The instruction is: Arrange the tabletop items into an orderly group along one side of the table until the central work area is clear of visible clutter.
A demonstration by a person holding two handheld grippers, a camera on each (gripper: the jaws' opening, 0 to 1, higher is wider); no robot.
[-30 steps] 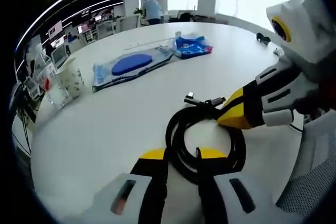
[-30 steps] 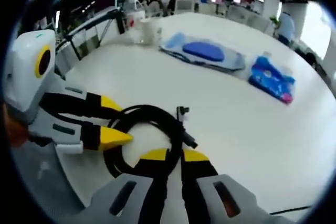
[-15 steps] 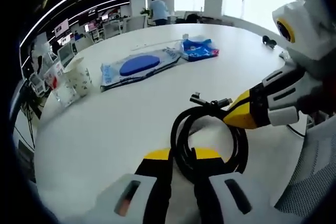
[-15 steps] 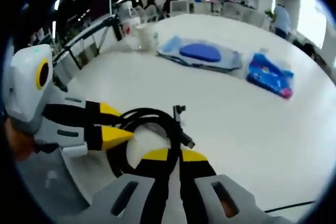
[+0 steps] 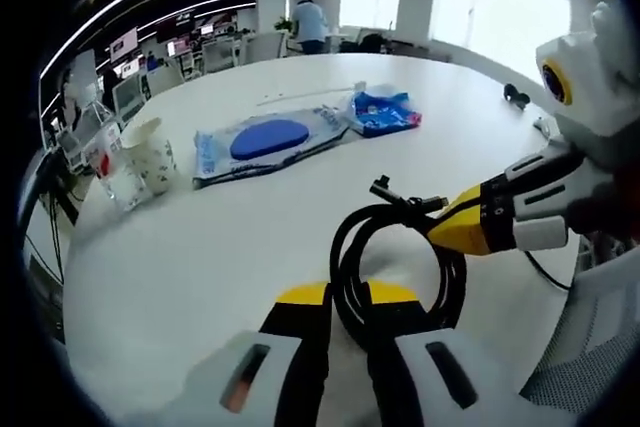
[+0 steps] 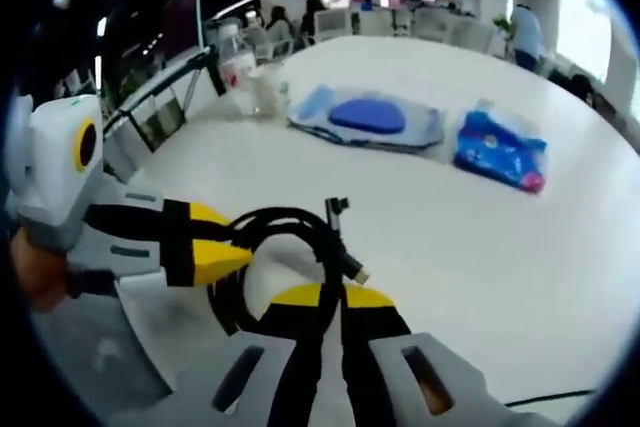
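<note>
A coiled black cable [image 5: 400,247] with its plug ends [image 5: 385,190] sticking out lies near the table's front edge. My left gripper [image 5: 347,297] is shut on the near side of the coil. The right gripper [image 5: 452,227] comes in from the right, its yellow tips pinching the coil's far side. In the right gripper view the same cable [image 6: 290,227] loops just ahead, and my right gripper [image 6: 335,295] is shut on the strands by the plugs. The left gripper [image 6: 228,247] holds the coil from the left.
A clear bag with a blue pad [image 5: 265,137] [image 6: 370,115] and a blue packet [image 5: 385,112] [image 6: 500,147] lie further out on the white table [image 5: 200,247]. A patterned cup [image 5: 150,157] and a bottle [image 5: 100,147] stand at the left edge. A mesh chair [image 5: 600,337] is close by.
My left jaws have drawn closer together on the coil. Both views have shifted slightly, and the cable stays held between the two grippers.
</note>
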